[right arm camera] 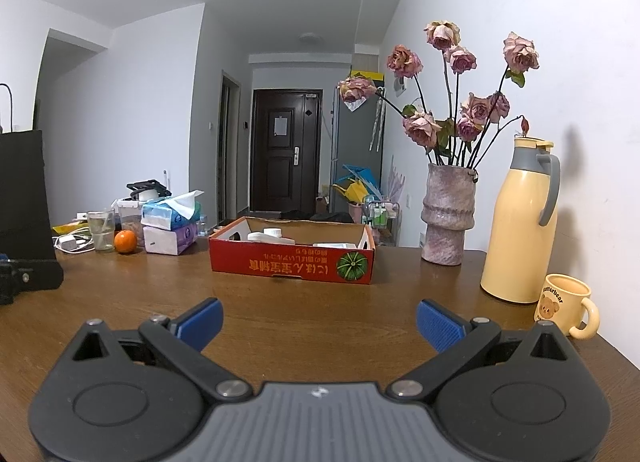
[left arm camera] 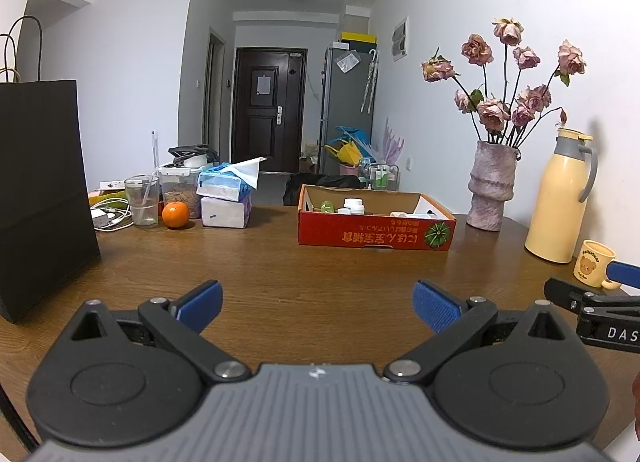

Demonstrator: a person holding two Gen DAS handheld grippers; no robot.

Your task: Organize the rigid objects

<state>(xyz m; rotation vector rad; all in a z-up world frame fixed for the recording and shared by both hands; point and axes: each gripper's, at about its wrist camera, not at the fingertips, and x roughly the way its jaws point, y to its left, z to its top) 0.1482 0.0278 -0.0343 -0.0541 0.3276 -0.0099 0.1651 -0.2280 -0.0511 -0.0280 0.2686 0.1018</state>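
Wood table [right arm camera: 312, 314], red box [right arm camera: 292, 262] mid, both claws [left arm camera: 318, 304] [right arm camera: 319, 320] wide

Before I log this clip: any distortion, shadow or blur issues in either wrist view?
Left wrist view: strong fisheye bending, with dark vignette corners; the wall seams bow, and the red box stays sharp. Right wrist view: same curvature; the yellow thermos throws a soft shadow on the wall behind it, and the table carries a mild sheen. In both, the gripper bodies nearest the lens look slightly soft.
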